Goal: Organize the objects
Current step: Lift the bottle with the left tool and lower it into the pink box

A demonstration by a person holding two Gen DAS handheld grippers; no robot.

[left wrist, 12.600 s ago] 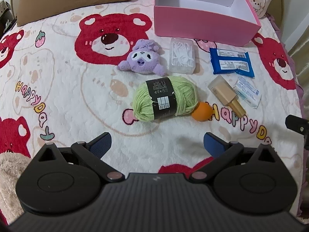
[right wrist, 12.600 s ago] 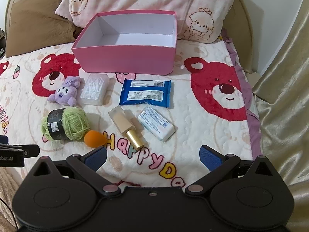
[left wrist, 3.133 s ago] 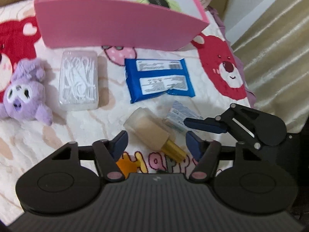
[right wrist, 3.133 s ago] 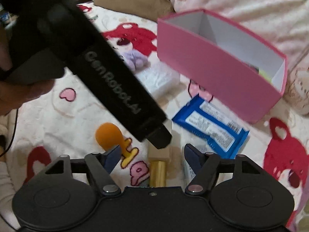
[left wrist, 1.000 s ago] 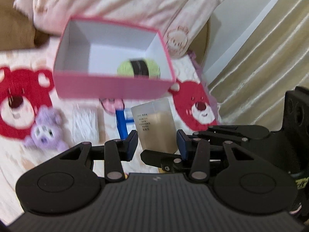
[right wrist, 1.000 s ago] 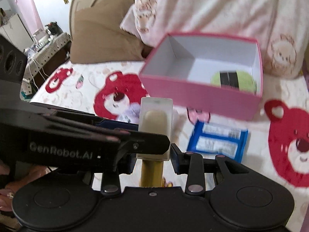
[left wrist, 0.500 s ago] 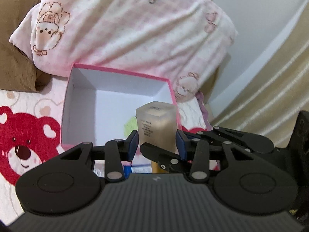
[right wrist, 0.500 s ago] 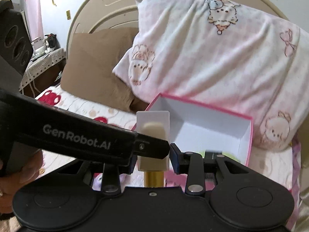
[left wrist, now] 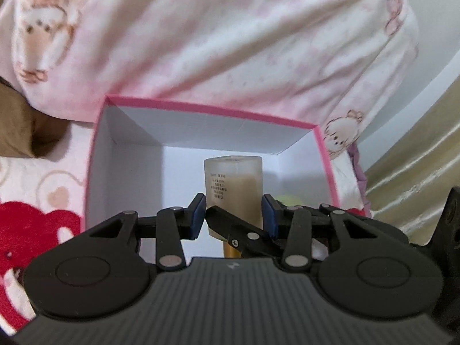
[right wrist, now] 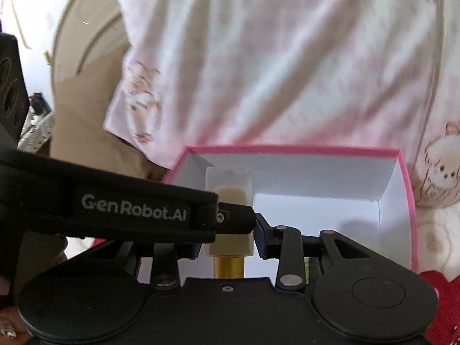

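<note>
A frosted square bottle (left wrist: 233, 185) of beige liquid with a gold cap (right wrist: 229, 267) hangs over the open pink box (left wrist: 212, 107), bottom end pointing away from me. My left gripper (left wrist: 234, 215) is shut on its sides with the blue pads. My right gripper (right wrist: 229, 240) is shut on the same bottle near the cap, and one of its fingers (left wrist: 238, 227) crosses in front of the bottle in the left wrist view. The left gripper's arm (right wrist: 129, 210) crosses the right wrist view. A green yarn ball (left wrist: 287, 199) lies in the box's right corner, mostly hidden.
A pink patterned pillow (left wrist: 230, 43) leans right behind the box. A brown pillow (left wrist: 17, 132) lies to the left and a beige curtain (left wrist: 417, 158) hangs to the right. The bear-print bedspread (left wrist: 34, 189) shows on the left. A hand (right wrist: 5, 284) is at the lower left edge.
Both grippers have carried the bottle forward from above the bedspread to over the box. The box has grown in both views and the items on the bedspread have dropped out of sight.
</note>
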